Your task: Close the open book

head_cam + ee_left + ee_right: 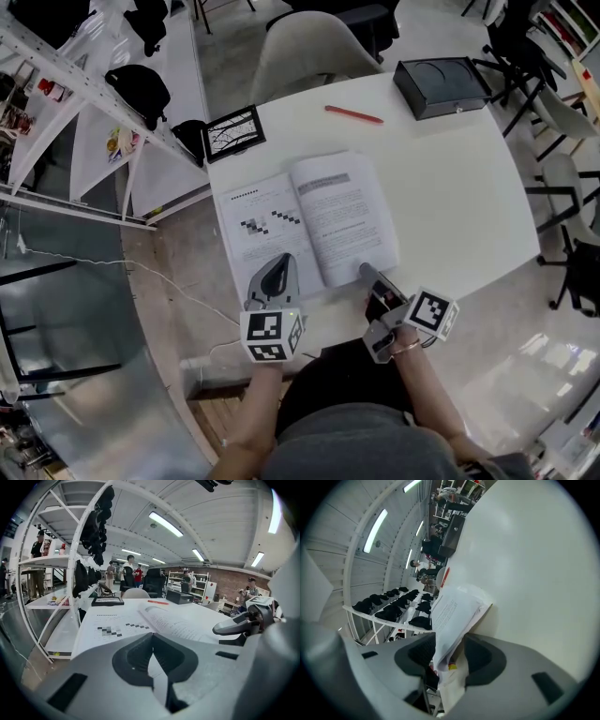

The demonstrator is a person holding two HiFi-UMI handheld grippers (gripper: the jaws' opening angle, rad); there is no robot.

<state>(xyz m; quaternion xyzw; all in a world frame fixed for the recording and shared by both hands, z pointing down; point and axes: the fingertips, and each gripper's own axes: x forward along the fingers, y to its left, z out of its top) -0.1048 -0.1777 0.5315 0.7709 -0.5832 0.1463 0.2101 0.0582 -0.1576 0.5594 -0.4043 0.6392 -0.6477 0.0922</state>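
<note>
The book (302, 223) lies open and face up in the middle of the frame on the white tabletop (450, 187), with its spine running up toward the red pen (353, 114). My right gripper (450, 652) sits at the book's lower right corner. Its jaws are spread and the right-hand pages (453, 613) stand between them. One pad looks to brush the paper, but I don't read a firm pinch. My left gripper (152, 638) has its jaws pressed together over the lower edge of the left page, holding nothing that I can see.

To do this well, I'd pinch the whole right-hand block, cover included, rather than a few loose leaves. Then I'd swing it in an arc over the spine toward the left of the frame. The left gripper should pin the left page so the book doesn't slide, then clear out before the block lands.

Two things are hard to make out. The stack's underside is hidden in the right gripper view, so I can't tell whether the cover itself is between those jaws. I also can't tell whether the left tips actually touch paper.
</note>
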